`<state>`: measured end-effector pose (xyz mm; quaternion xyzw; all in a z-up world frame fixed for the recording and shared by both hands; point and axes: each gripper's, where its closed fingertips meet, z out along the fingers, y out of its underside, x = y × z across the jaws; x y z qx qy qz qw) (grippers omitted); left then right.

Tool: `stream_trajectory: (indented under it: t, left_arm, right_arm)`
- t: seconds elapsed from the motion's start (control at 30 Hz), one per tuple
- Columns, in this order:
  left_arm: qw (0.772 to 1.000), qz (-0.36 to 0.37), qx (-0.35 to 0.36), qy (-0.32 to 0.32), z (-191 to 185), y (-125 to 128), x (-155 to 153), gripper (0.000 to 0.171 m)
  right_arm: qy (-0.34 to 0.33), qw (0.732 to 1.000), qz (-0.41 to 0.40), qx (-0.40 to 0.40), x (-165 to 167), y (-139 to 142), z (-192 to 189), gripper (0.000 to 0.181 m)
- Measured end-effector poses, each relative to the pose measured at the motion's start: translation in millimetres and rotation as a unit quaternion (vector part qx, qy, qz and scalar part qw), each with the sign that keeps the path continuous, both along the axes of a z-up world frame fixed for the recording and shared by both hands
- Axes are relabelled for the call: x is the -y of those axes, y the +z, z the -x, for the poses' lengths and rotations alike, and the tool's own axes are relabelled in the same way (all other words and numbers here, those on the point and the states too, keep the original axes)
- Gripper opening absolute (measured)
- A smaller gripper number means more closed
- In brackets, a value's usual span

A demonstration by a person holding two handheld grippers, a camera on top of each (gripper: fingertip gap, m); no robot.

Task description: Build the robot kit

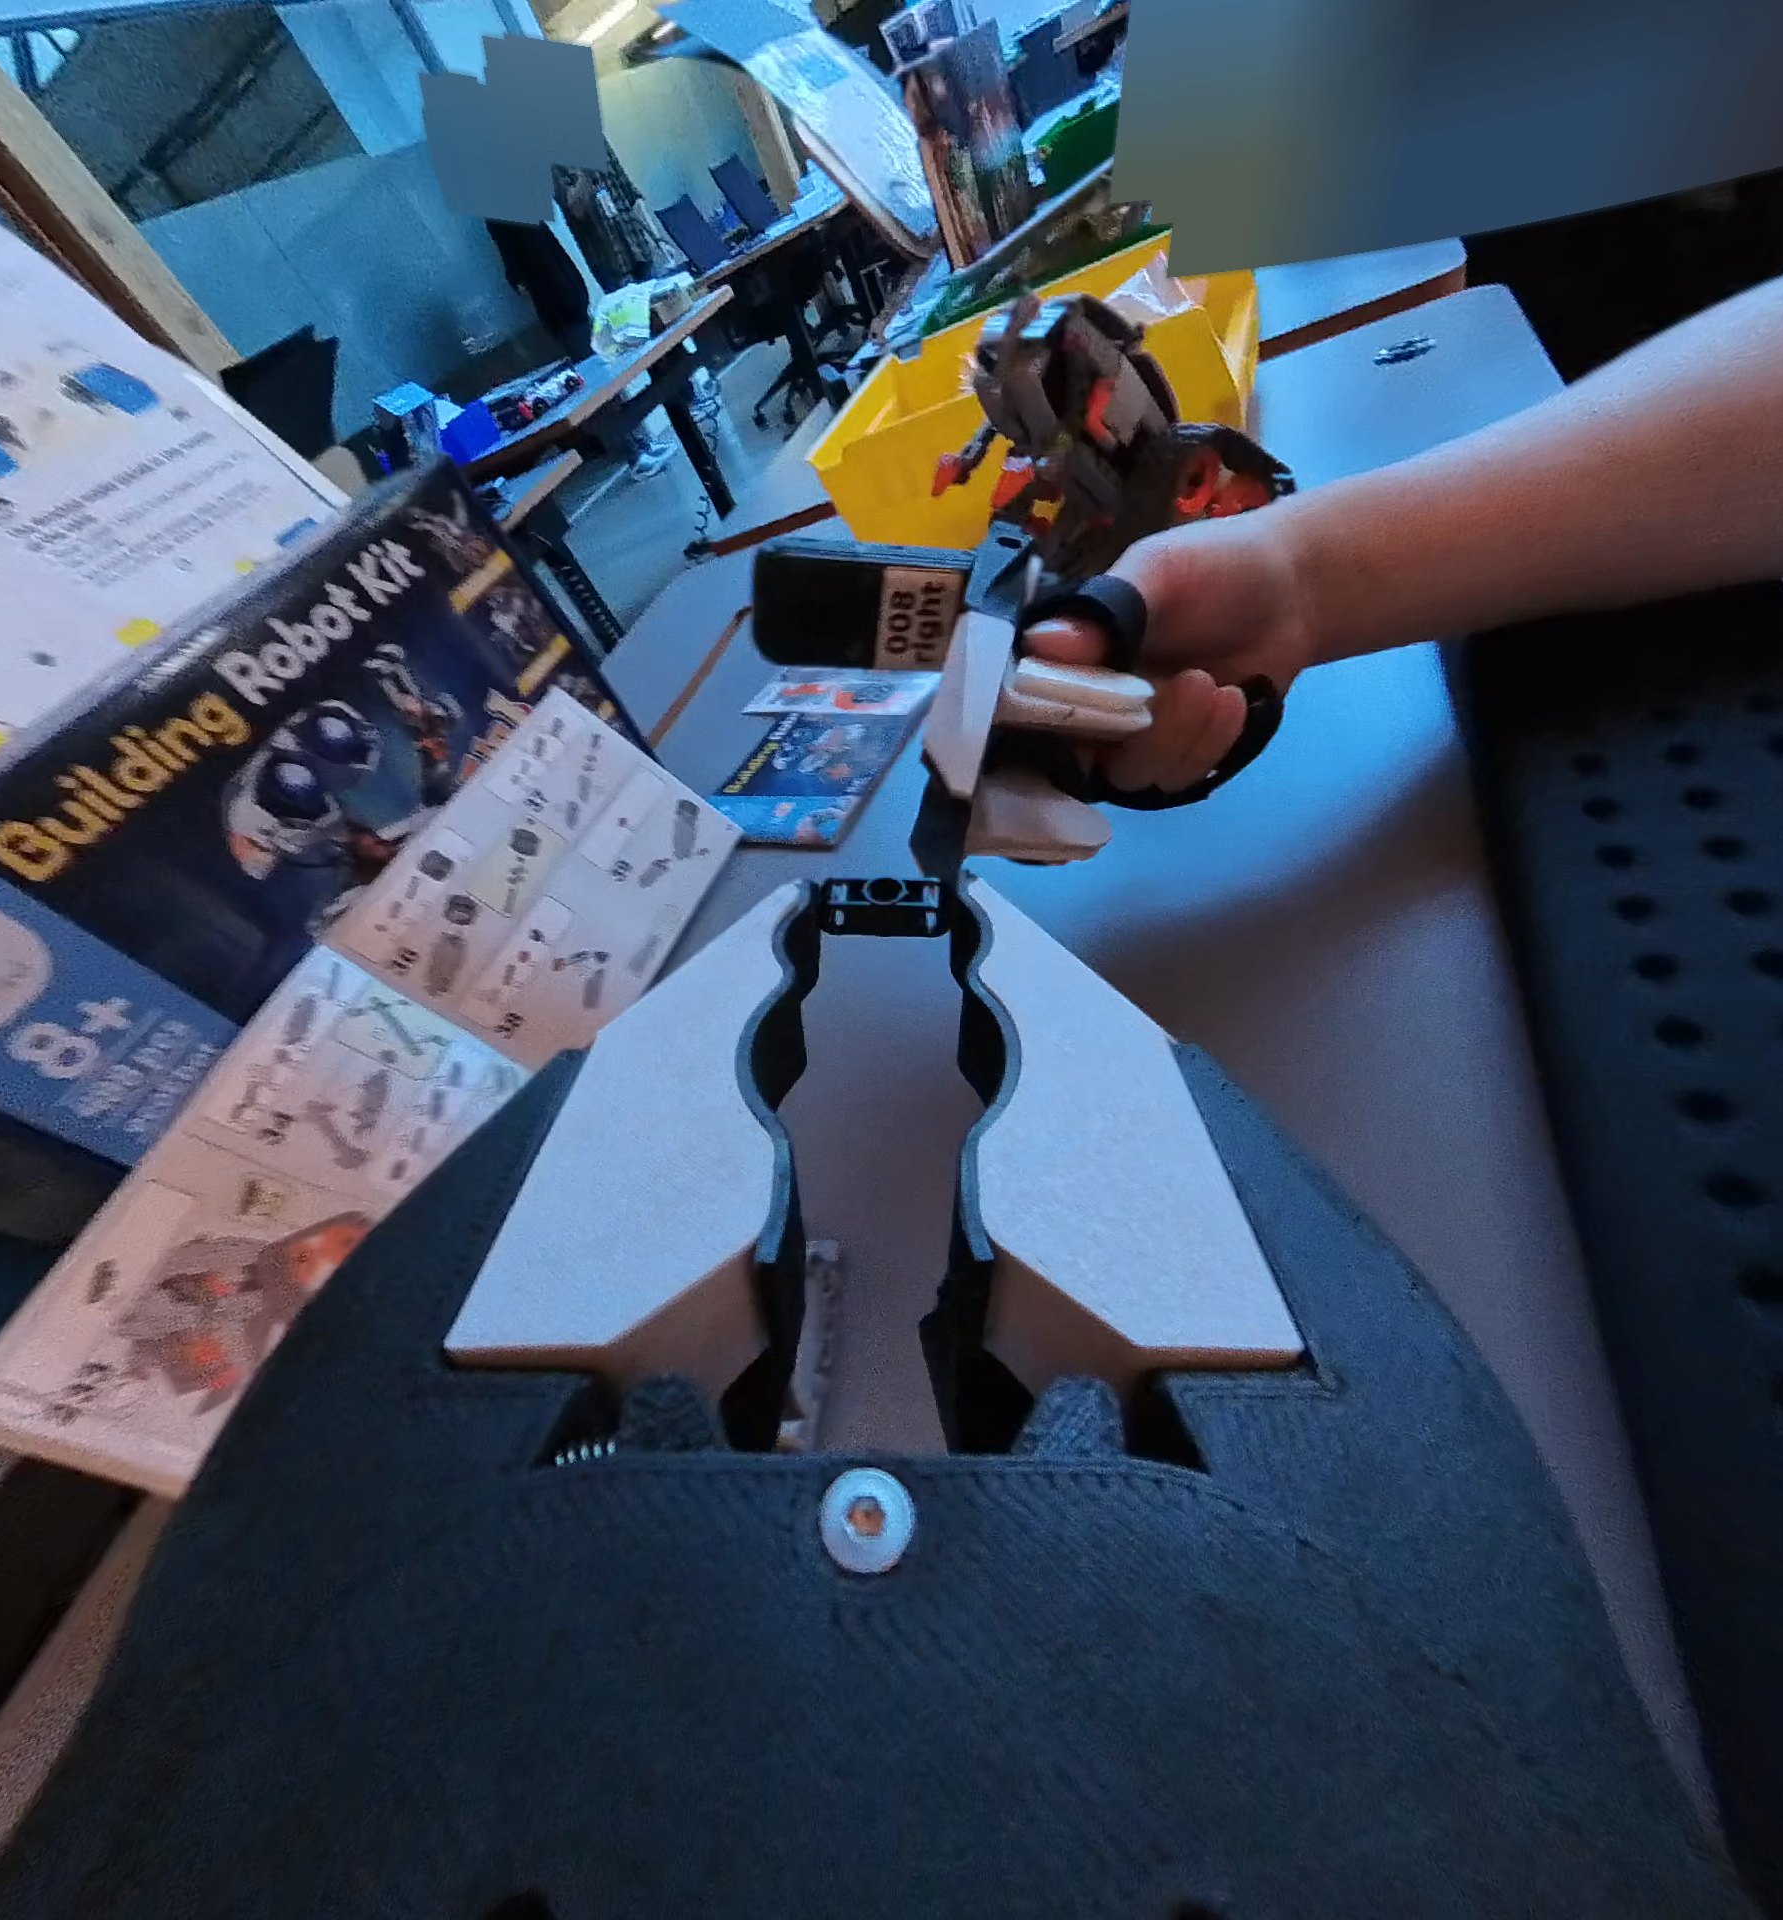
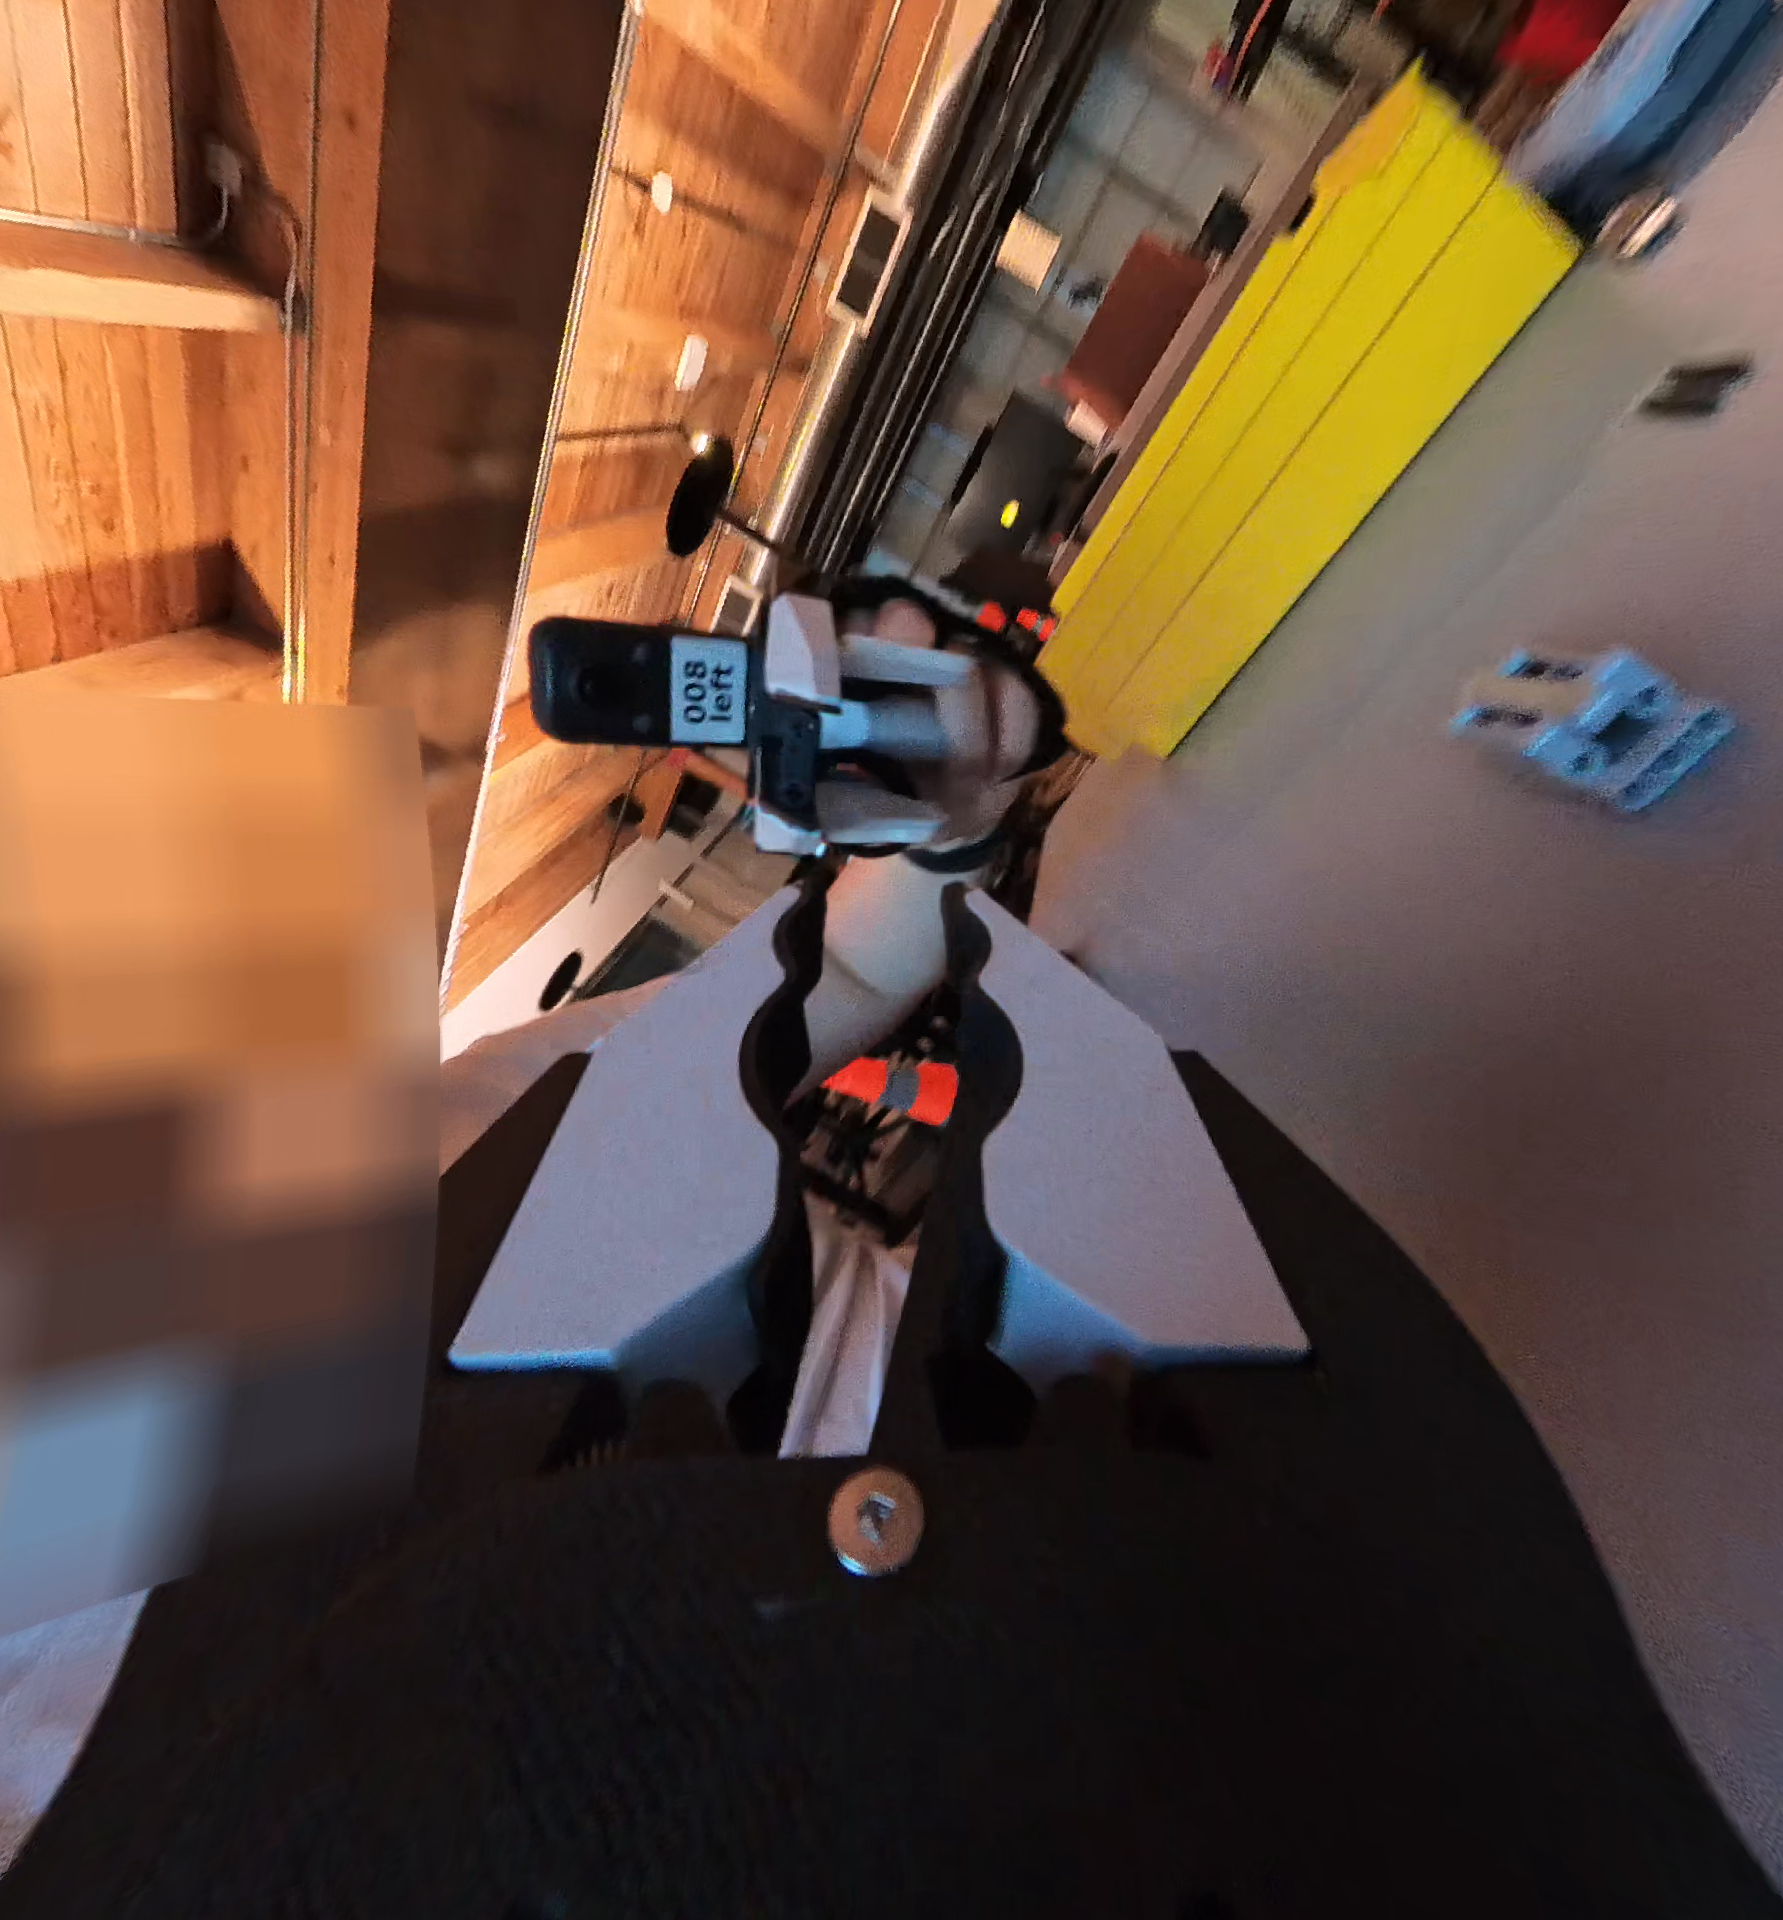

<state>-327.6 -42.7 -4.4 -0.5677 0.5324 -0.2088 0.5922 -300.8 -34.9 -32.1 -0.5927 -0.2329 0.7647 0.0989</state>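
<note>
My left gripper (image 1: 882,920) is shut on a small black brick part (image 1: 882,891), pinched at its fingertips above the grey table (image 1: 1282,987). A hand holds my right gripper (image 1: 970,727) just beyond it, with one black fingertip close to the part. A grey, black and orange toy robot model (image 1: 1095,436) shows behind that hand. In the right wrist view my right gripper (image 2: 882,920) is shut on the model (image 2: 887,1122), which sits partway down between its fingers. The left gripper (image 2: 804,748) faces it, held by a hand.
A dark box with a robot picture (image 1: 243,727) and instruction sheets (image 1: 513,883) lie at the left. A yellow bin (image 1: 918,436) stands at the back, also in the right wrist view (image 2: 1334,416). A booklet (image 1: 825,758) and a light grey part (image 2: 1593,727) lie on the table. Some 5 cm of space lies between my two pairs of fingers.
</note>
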Motion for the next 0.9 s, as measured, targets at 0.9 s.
stream_trajectory:
  t: [0.9]
  left_arm:
    - [0.995, -0.059, -0.014, 0.083, 19.9, -31.5, -23.5, 0.049]
  right_arm:
    - [-0.085, 0.996, -0.011, 0.032, -19.5, -12.0, 4.2, 0.007]
